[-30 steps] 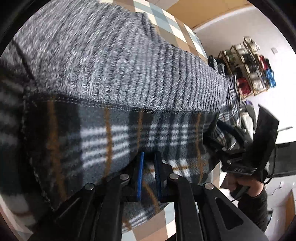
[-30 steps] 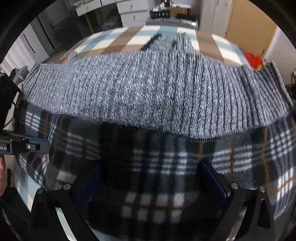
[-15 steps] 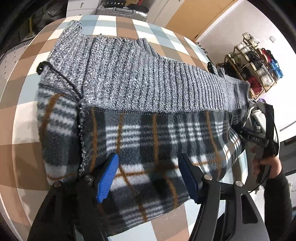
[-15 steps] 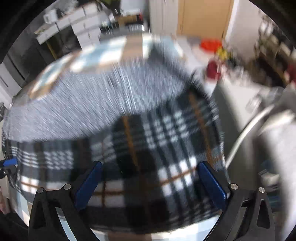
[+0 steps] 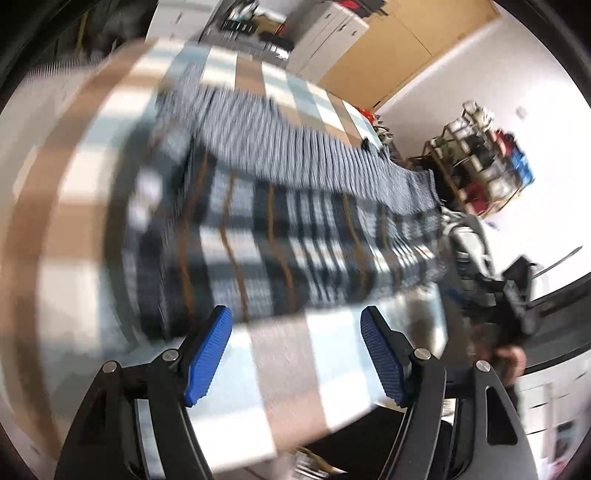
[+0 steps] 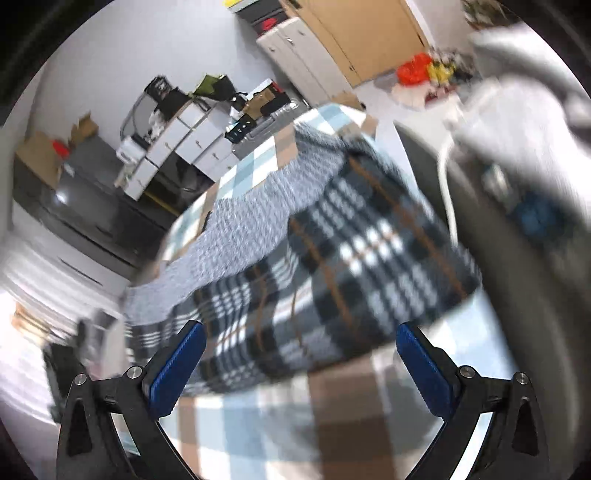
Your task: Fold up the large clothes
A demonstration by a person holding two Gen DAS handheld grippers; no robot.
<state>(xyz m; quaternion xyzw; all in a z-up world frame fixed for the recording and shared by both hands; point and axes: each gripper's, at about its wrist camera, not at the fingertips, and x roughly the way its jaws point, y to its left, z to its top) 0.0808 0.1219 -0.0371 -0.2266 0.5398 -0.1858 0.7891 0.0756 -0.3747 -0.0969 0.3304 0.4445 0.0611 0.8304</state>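
A large garment lies folded on the checked table [image 5: 280,365]. Its dark plaid fleece side [image 5: 266,251] faces up at the front, with grey ribbed knit [image 5: 295,155] behind it. My left gripper [image 5: 295,350] is open and empty, held back from the garment's near edge. In the right wrist view the same plaid fleece [image 6: 332,288] and grey knit [image 6: 243,229] lie ahead. My right gripper [image 6: 295,365] is open and empty, just short of the plaid edge. Both views are motion-blurred.
The right gripper and hand [image 5: 509,306] show at the table's right end in the left wrist view. A shelf rack [image 5: 480,162] stands by the white wall. White cabinets [image 6: 177,147] and a wooden door [image 6: 369,33] lie beyond the table. A grey blurred object [image 6: 517,192] is at right.
My left gripper let go of the plaid fleece and opened. Both grippers pulled back from the garment, which now lies on the table. The right view swung left.
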